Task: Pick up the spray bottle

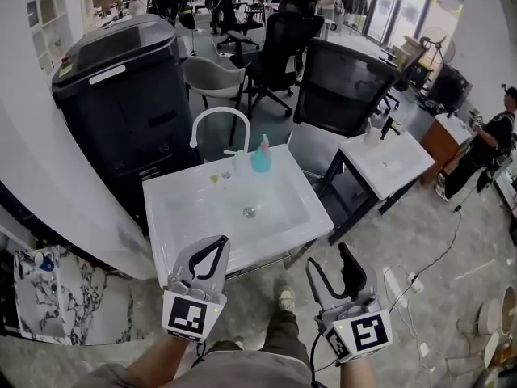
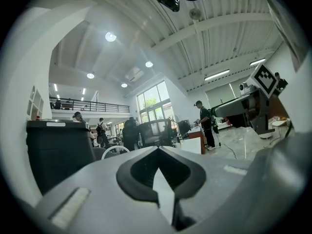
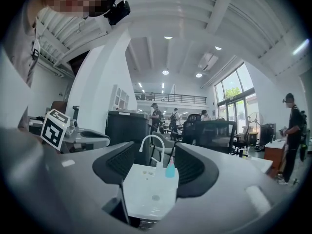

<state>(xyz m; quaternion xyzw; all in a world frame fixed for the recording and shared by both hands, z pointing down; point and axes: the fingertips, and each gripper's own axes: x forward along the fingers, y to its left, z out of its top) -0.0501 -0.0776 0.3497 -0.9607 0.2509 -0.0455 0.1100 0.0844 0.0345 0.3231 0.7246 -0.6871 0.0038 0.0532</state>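
Teal spray bottle [image 1: 261, 156] stands upright on the back rim of the white sink [image 1: 174, 188], just to the right of the arched white faucet [image 1: 212, 118]. The basin holds a round drain [image 1: 250, 212] at its centre. Nothing touches the bottle.

Left gripper [image 1: 216, 245]: held low at the near edge of the sink, well apart from the bottle. In the left gripper view the left gripper [image 2: 157, 151] has its jaw tips together, leaving only a diamond-shaped gap behind them, with nothing in it.

Right gripper [image 1: 329, 263]: held over the floor to the right of the sink's near corner, also well apart from the bottle. In the right gripper view the right gripper [image 3: 153, 161] has its jaws spread wide and empty; the sink [image 3: 146, 201], faucet [image 3: 155, 139] and spray bottle [image 3: 170, 169] appear in the distance between them.

Surroundings: a tall black cabinet [image 1: 121, 95] stands behind the sink on the left, a black office chair [image 1: 343, 87] behind it on the right, and a second sink [image 1: 386, 162] further right.
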